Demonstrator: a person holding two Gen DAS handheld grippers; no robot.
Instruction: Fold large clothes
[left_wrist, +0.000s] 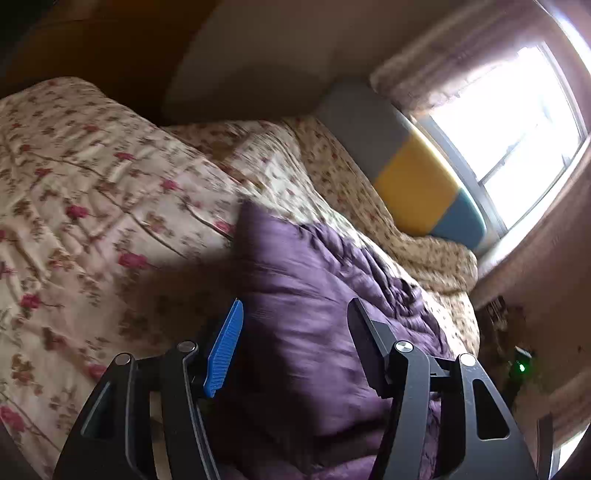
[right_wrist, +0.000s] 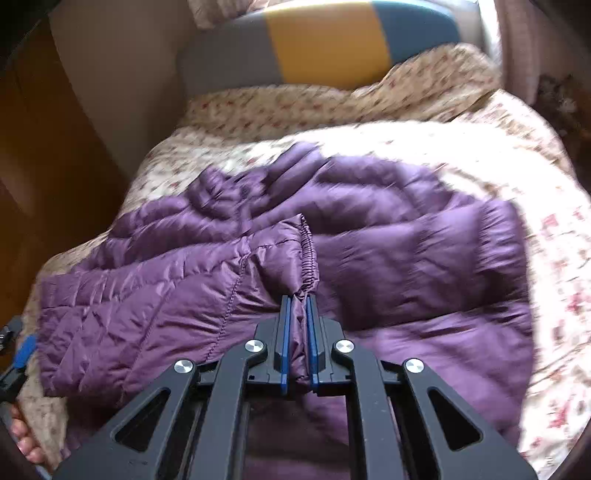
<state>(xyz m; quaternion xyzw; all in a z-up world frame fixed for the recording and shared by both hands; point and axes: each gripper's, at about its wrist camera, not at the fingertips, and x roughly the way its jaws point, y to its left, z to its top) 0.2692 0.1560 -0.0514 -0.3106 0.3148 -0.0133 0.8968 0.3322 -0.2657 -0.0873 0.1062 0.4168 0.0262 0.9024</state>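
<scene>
Lying spread on the floral bedspread (right_wrist: 554, 258), a purple quilted jacket (right_wrist: 406, 251) is seen below the grey, yellow and blue headboard (right_wrist: 325, 44). Its elastic cuff (right_wrist: 308, 258) is pinched between the closed jaws of the right gripper (right_wrist: 298, 302). The left gripper (left_wrist: 295, 314) is held half open over the jacket's edge, nothing gripped.

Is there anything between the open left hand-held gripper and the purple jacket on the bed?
Nothing visible stands in the way. The left hand-held gripper is open right above the purple jacket, which lies on the flowered bedcover. The right hand-held gripper already pinches a cuff.
</scene>
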